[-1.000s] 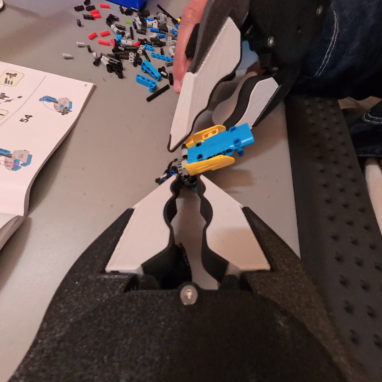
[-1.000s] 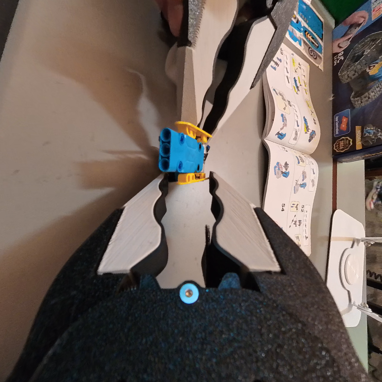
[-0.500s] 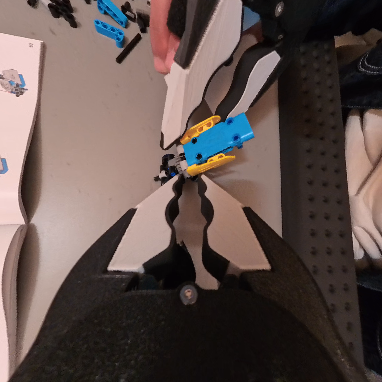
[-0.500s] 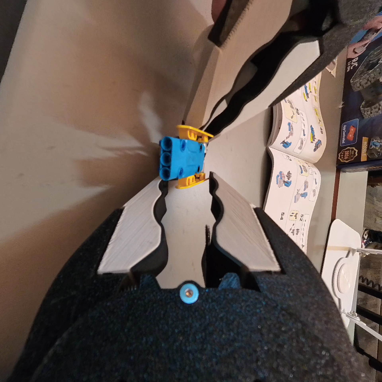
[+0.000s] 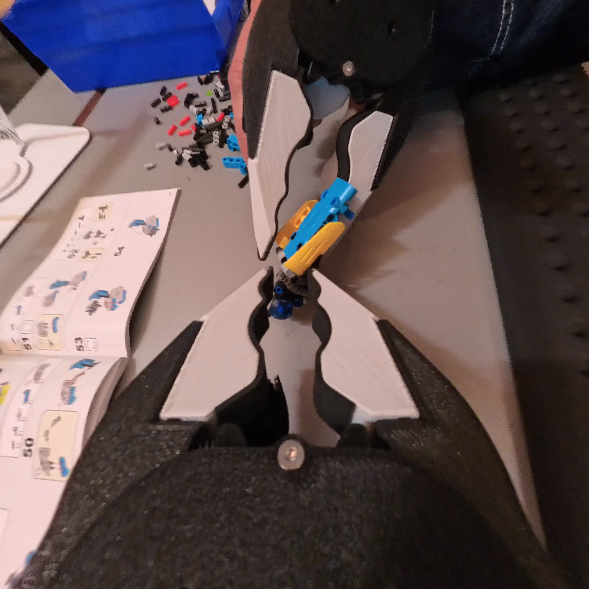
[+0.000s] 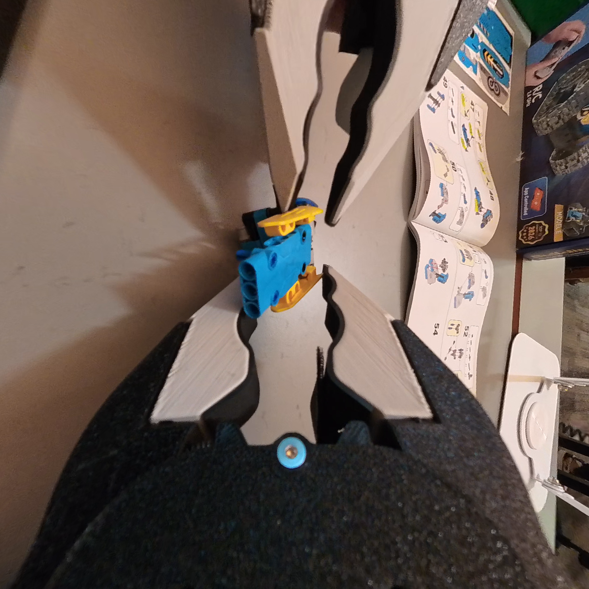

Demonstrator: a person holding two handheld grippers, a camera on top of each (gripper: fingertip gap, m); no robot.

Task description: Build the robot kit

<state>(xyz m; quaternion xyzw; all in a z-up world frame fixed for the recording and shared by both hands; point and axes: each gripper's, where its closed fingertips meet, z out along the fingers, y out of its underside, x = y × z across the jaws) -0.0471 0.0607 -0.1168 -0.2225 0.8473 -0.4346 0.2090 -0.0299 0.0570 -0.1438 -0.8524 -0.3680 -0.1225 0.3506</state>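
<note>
Small blue-and-yellow brick assembly [image 5: 314, 228] held above grey surface [image 5: 197, 223], gripped between both tongs: left tongs [image 5: 291, 277] clamped on its dark geared end, right tongs [image 6: 283, 277] pinching its blue block. Open printed instruction booklet [image 5: 95, 271] alongside, pages numbered. Loose bricks [image 5: 197, 134] beyond. Printed box [image 6: 554, 127] nearby.

Open instr. booklet [image 5: 95, 271], loose small bricks [image 5: 197, 134], blue bin [image 5: 121, 38], printed box [image 6: 557, 127] on grey table [image 5: 197, 229].
</note>
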